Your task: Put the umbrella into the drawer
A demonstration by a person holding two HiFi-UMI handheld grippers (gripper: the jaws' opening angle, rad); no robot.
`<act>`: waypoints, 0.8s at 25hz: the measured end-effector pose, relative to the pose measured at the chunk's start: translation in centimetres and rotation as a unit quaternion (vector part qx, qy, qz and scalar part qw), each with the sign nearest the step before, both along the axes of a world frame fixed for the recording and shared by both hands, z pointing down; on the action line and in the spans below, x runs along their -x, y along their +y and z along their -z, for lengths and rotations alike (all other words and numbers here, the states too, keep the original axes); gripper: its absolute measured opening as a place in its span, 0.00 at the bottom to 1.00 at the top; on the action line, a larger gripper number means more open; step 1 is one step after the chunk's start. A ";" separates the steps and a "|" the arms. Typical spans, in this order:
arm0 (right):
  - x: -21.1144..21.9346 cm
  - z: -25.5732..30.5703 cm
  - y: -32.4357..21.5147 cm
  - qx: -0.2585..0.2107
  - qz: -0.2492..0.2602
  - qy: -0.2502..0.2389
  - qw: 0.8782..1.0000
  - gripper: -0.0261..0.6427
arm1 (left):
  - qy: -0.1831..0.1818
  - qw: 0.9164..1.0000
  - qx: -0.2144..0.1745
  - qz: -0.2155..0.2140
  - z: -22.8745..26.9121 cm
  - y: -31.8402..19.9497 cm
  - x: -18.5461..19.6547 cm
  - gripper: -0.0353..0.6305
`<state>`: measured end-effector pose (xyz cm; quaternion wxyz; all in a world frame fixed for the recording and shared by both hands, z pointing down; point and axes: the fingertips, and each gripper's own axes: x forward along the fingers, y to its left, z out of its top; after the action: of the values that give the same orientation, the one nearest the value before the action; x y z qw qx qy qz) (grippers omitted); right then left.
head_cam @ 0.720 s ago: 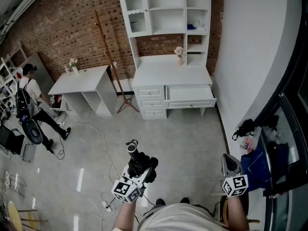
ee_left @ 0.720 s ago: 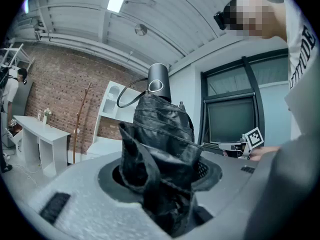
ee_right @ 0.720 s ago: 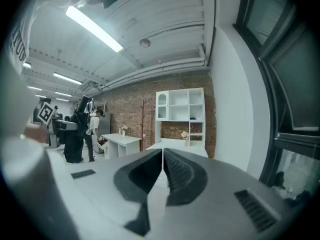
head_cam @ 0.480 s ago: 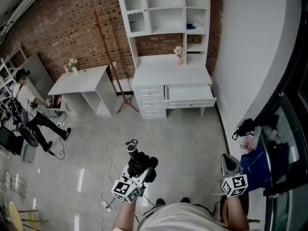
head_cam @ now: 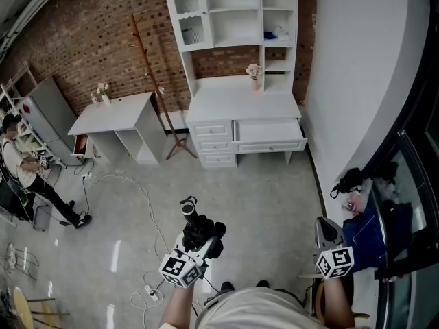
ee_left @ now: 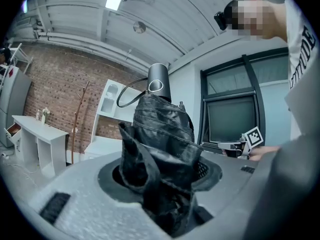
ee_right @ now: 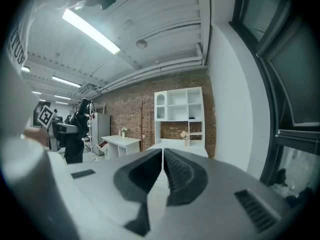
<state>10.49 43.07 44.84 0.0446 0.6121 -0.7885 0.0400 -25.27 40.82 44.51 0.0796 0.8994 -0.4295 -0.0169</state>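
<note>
A folded black umbrella [head_cam: 199, 229] with a strapped handle [head_cam: 188, 209] sticks forward from my left gripper [head_cam: 199, 238], which is shut on its crumpled fabric. In the left gripper view the umbrella [ee_left: 161, 144] fills the space between the jaws. My right gripper [head_cam: 325, 232] hangs low at the right, shut and empty; in the right gripper view its jaws [ee_right: 163, 159] meet with nothing between them. Far ahead across the floor, the white desk's wide drawer [head_cam: 269, 135] stands pulled open, and the desk [ee_right: 181, 143] shows straight ahead of the right gripper.
A white hutch [head_cam: 233, 19] tops the desk, and a small vase [head_cam: 254, 75] stands on it. A white side table [head_cam: 113, 117] and a wooden coat stand [head_cam: 155, 88] are to the left. Cables [head_cam: 140, 197] lie on the floor. Bags [head_cam: 357, 187] lie along the right wall. A person [head_cam: 17, 173] is at the far left.
The person at the far left has walked further left and nearer the frame edge. Both grippers and the umbrella have stayed where they were.
</note>
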 end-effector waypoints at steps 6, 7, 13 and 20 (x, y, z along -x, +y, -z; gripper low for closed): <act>-1.5 -0.3 -0.3 0.005 -0.001 -0.003 1.000 0.09 | -0.003 1.000 0.001 -0.001 0.0 0.2 -1.3 0.43; -1.8 -0.5 -0.3 0.005 0.001 -0.003 1.000 0.09 | -0.003 1.000 0.001 -0.001 -0.1 0.3 -1.7 0.43; -3.4 -1.5 -0.5 0.012 0.024 -0.001 1.000 0.09 | -0.007 1.000 -0.001 0.011 -0.6 0.8 -3.6 0.43; -4.7 -2.3 -1.0 0.019 0.045 0.000 0.999 0.09 | -0.003 1.000 0.007 0.026 -1.3 1.5 -5.6 0.43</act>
<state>15.15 42.06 47.16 0.0586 0.5752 -0.8142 0.0530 -19.64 42.29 45.84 0.0839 0.8876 -0.4528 -0.0135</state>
